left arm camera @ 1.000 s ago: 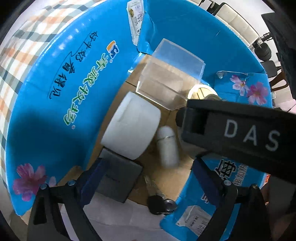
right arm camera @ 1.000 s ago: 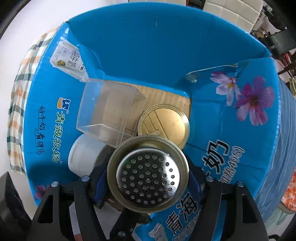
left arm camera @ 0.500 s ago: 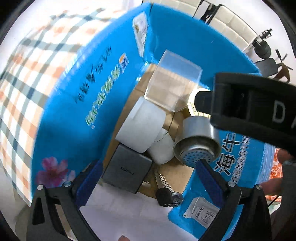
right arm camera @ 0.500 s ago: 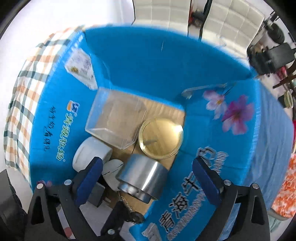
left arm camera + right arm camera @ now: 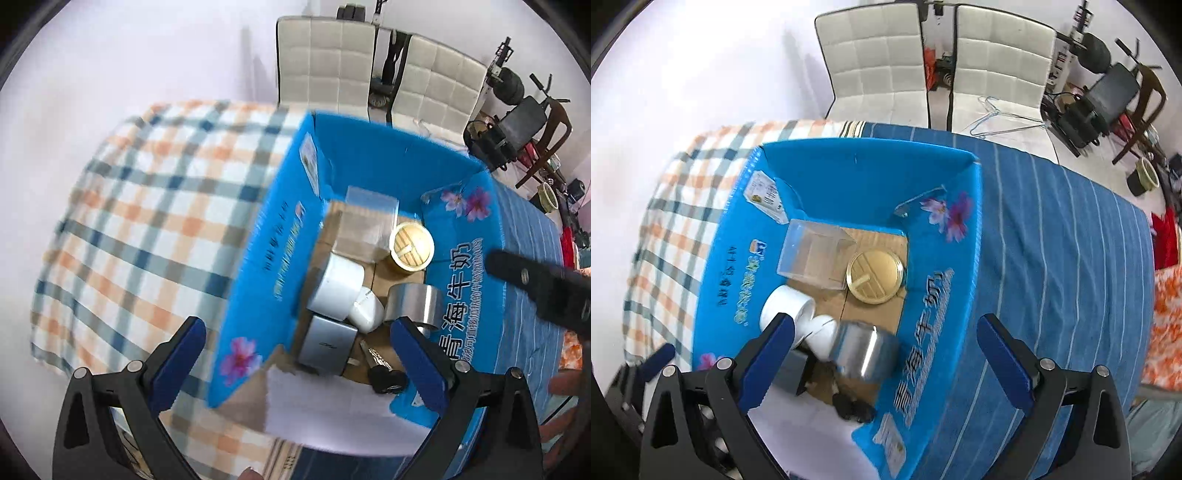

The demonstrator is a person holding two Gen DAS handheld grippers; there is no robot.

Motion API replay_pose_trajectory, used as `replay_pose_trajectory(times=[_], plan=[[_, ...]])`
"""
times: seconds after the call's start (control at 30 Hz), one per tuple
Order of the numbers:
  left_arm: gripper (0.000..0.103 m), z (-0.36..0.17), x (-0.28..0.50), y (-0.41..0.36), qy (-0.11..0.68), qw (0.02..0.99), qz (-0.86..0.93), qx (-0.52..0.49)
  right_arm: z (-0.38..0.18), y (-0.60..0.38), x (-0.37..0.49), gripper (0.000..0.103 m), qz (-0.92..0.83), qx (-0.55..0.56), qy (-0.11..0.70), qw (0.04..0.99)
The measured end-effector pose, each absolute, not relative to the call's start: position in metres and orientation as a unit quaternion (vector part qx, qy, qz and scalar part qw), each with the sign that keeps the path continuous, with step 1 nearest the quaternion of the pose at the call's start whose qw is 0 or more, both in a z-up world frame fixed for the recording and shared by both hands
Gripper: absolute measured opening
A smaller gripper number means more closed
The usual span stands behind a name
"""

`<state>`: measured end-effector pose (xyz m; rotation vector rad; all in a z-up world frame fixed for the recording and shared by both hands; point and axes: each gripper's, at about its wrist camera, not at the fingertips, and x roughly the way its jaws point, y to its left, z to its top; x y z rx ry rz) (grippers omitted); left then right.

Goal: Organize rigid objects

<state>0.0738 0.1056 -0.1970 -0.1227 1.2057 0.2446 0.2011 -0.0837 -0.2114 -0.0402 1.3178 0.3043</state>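
An open blue carton (image 5: 266,240) (image 5: 960,266) stands on the table. Inside it lie a clear plastic box (image 5: 810,256), a gold lid (image 5: 875,276) (image 5: 411,248), a white cylinder (image 5: 336,286) (image 5: 783,306), a small white case (image 5: 366,314), a grey block (image 5: 327,343), a black key (image 5: 384,376) and a steel strainer cup (image 5: 866,350) (image 5: 415,306) on its side. My left gripper (image 5: 295,362) is open and empty above the carton's near end. My right gripper (image 5: 884,363) is open and empty above the cup.
A plaid cloth (image 5: 147,236) covers the table's left part and a blue striped cloth (image 5: 1071,258) its right. Two white chairs (image 5: 934,62) stand behind the table. Wire hangers (image 5: 1001,122) and clutter lie at the far right.
My right gripper opened and let go of the steel strainer cup, which now lies in the carton. Both grippers have pulled back and up from the carton.
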Motion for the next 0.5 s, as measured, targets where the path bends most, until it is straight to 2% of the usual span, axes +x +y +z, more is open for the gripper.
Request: replay_pose_trajectory(times=[0.2,0.5], plan=[[0.103,-0.153,0.062,0.086,0.543,0.833,0.107,-0.019,-0.178,-0.110,0.150,0.101,0.152,0.026,0.594,0.789],[0.103,-0.084,0.031,0.062,0.510,0.857,0.073,-0.005,-0.089,-0.140,0.070,0.101,0.153,0.040,0.551,0.819]])
